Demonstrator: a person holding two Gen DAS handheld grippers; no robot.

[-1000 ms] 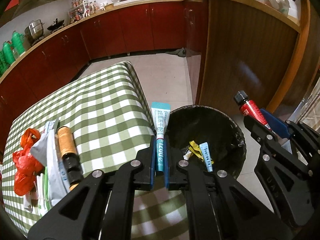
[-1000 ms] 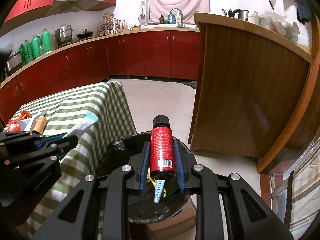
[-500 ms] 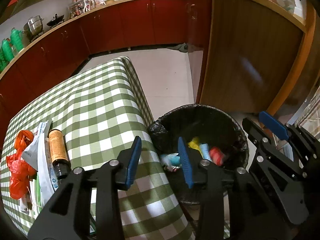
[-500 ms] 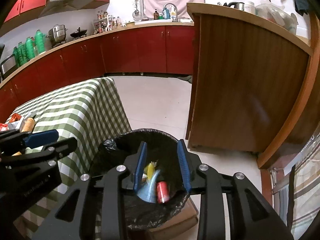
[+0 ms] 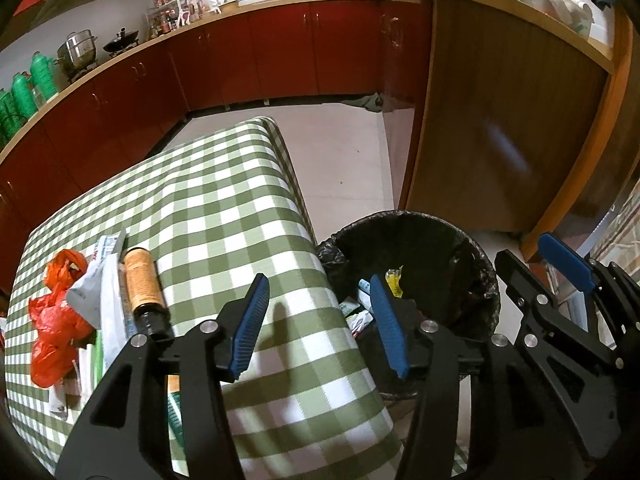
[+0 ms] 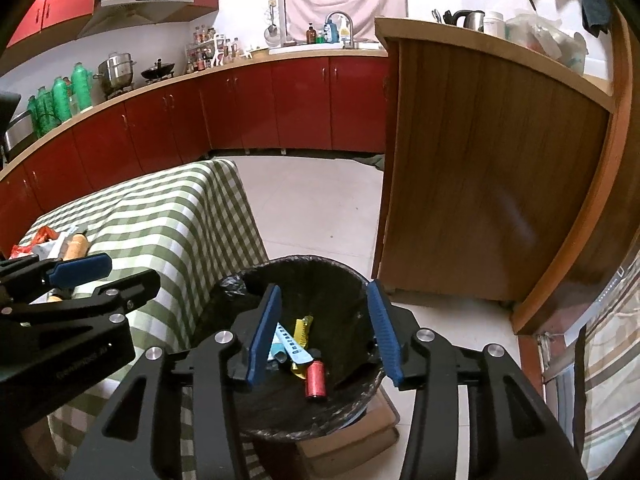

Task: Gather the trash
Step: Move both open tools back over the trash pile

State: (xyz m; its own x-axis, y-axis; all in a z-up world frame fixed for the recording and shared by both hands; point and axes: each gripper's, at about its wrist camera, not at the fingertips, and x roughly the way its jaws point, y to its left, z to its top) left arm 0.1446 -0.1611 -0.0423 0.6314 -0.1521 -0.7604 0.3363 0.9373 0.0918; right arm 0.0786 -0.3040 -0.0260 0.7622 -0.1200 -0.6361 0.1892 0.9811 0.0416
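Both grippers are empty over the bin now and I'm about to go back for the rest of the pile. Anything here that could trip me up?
1. The brown bottle lies on its side on the checked tablecloth; a nudge could roll it off.
2. It sits against the red plastic bag and white packets, so a grab may catch several or scatter them.
3. The left gripper and right gripper hang close together by the bin; swinging back may knock them.

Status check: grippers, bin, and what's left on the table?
Left gripper and right gripper open, empty. Red bottle in bin. Brown bottle, orange bag on table.
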